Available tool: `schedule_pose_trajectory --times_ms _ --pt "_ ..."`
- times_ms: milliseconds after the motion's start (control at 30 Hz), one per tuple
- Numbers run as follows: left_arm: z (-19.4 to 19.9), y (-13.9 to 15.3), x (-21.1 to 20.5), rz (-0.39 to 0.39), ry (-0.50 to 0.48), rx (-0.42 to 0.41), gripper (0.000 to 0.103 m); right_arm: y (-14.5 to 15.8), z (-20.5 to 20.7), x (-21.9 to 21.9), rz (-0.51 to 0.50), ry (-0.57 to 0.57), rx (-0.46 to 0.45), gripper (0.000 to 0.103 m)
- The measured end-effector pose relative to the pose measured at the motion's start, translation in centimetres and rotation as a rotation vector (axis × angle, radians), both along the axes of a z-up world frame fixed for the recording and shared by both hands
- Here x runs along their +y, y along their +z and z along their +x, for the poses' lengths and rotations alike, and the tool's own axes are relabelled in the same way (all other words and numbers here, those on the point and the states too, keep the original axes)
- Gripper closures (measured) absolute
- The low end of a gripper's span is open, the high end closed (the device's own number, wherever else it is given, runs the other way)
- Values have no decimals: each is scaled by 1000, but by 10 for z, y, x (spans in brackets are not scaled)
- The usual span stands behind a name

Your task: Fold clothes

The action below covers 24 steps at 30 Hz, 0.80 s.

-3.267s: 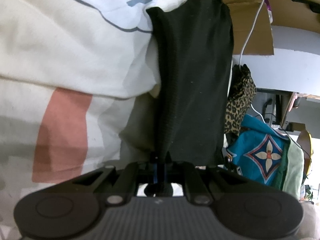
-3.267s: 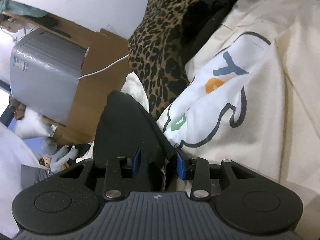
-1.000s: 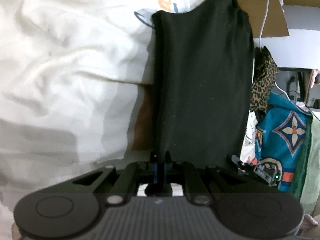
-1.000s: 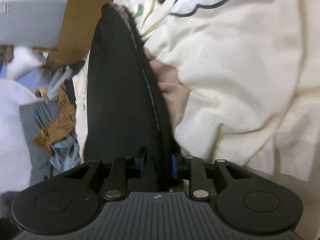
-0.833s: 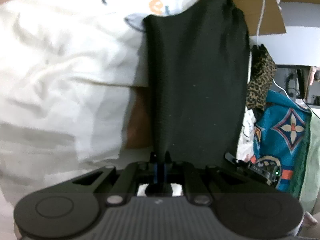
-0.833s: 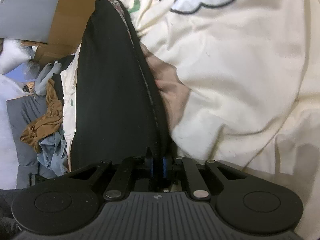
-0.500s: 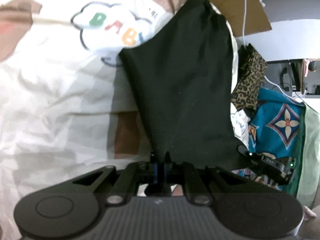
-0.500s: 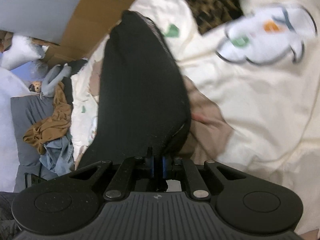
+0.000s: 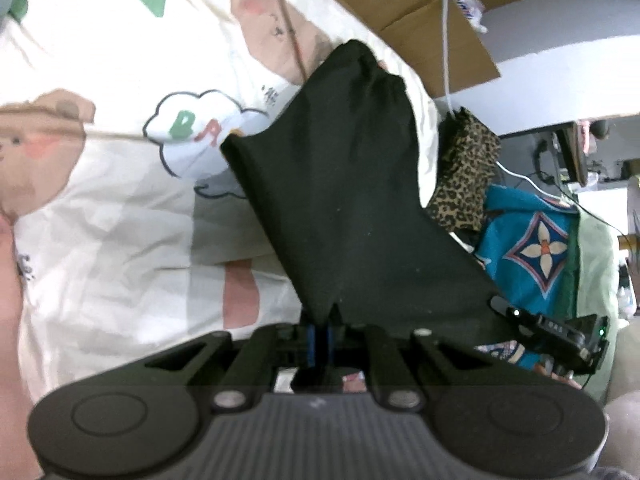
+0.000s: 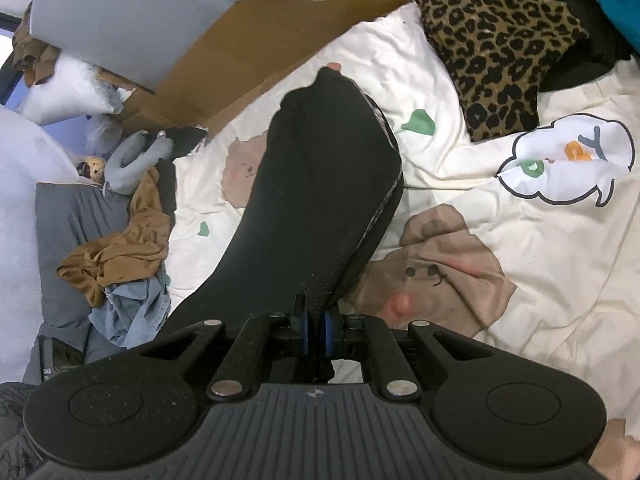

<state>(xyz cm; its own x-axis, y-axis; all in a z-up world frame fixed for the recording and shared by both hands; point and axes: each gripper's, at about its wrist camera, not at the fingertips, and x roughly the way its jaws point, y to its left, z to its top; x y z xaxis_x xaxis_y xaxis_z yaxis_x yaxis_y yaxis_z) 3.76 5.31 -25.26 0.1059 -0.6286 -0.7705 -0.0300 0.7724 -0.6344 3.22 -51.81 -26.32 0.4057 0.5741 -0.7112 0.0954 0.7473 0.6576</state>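
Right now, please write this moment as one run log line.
left gripper: shut on black garment | right gripper: shut on black garment | over cream sheet

Cardboard box (image 10: 256, 36), white cable (image 9: 446, 52)

A white cloud bubble (image 9: 192, 136) printed on the cream bedsheet (image 9: 100, 220) carried coloured letters; in the left wrist view a green "B" showed clearly, with a red and an orange letter after it too blurred to read. In the right wrist view the same kind of cloud bubble (image 10: 568, 160) showed a grey "Y" beside an orange and a green letter that could not be made out. Small dark print beside the bear drawings was unreadable.
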Motion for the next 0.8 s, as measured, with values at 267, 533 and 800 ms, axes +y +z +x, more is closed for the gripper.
schedule_pose_trajectory --times_ms 267,533,800 --pt "-18 24 8 -28 -12 -15 97 31 -21 -1 11 -27 -31 97" --pt "-37 33 10 -67 -4 -17 97 37 -42 -6 7 -18 -14 97" --pt "-28 28 13 -108 33 3 97 28 -45 -11 19 -47 -22 97"
